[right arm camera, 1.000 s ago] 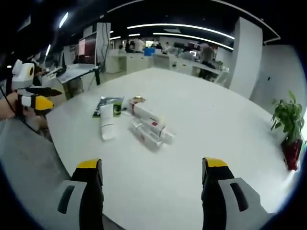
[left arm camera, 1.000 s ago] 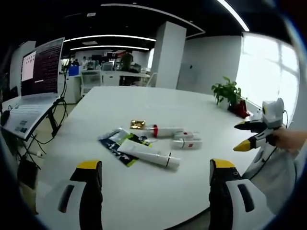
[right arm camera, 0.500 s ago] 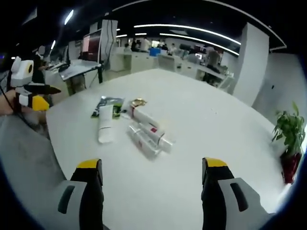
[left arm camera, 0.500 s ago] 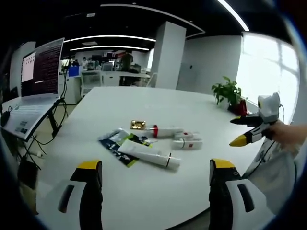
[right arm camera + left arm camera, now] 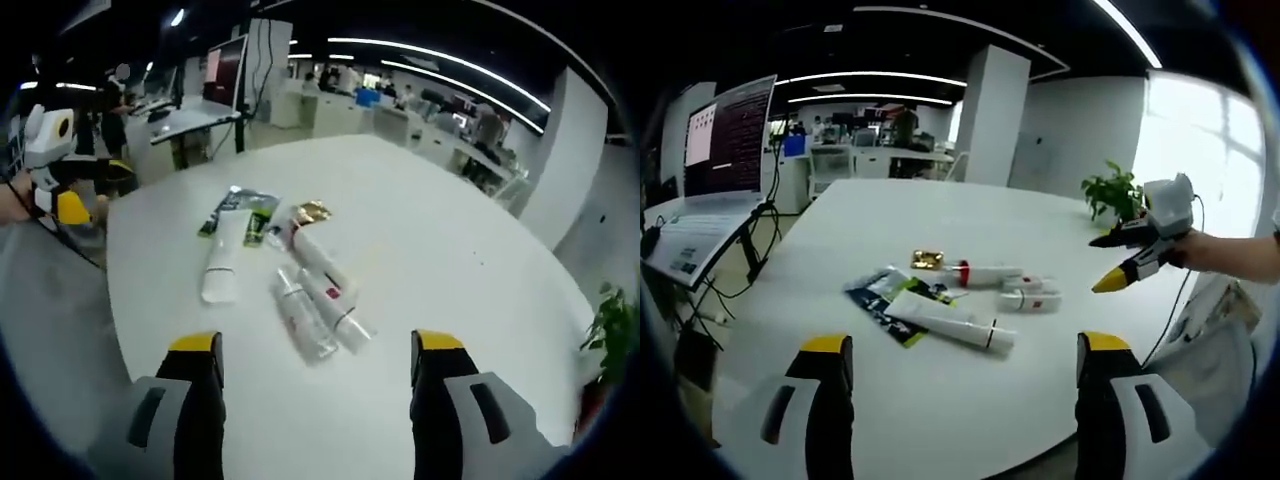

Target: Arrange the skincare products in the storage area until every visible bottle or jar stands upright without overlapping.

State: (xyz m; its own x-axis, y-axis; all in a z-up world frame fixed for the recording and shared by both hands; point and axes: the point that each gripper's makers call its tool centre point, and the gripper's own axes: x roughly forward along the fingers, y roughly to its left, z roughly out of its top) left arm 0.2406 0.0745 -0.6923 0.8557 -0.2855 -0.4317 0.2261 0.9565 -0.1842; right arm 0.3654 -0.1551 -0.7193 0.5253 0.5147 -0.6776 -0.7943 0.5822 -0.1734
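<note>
Several skincare items lie flat in a cluster on the white round table (image 5: 940, 215). In the left gripper view, a white tube (image 5: 950, 322) rests over dark sachets (image 5: 880, 292), with a gold packet (image 5: 927, 260), a red-banded tube (image 5: 985, 273) and a small bottle (image 5: 1032, 298) beyond. My left gripper (image 5: 963, 345) is open, short of the tube. My right gripper (image 5: 1102, 264) hovers open at the right, above the table edge. In the right gripper view, the white tube (image 5: 222, 262), sachets (image 5: 240, 208), red-banded tube (image 5: 318, 258) and clear bottle (image 5: 300, 318) lie ahead of the open right gripper (image 5: 316, 342). The left gripper (image 5: 92, 190) is at far left.
A laptop on a stand (image 5: 720, 150) sits left of the table with cables hanging. A potted plant (image 5: 1115, 190) stands at the table's far right side. A white pillar (image 5: 990, 115) and office desks fill the background. Bare tabletop surrounds the cluster.
The right gripper has swung in from the table's edge toward the products and tilted down, so they look larger in its view. The left gripper and the products have stayed put.
</note>
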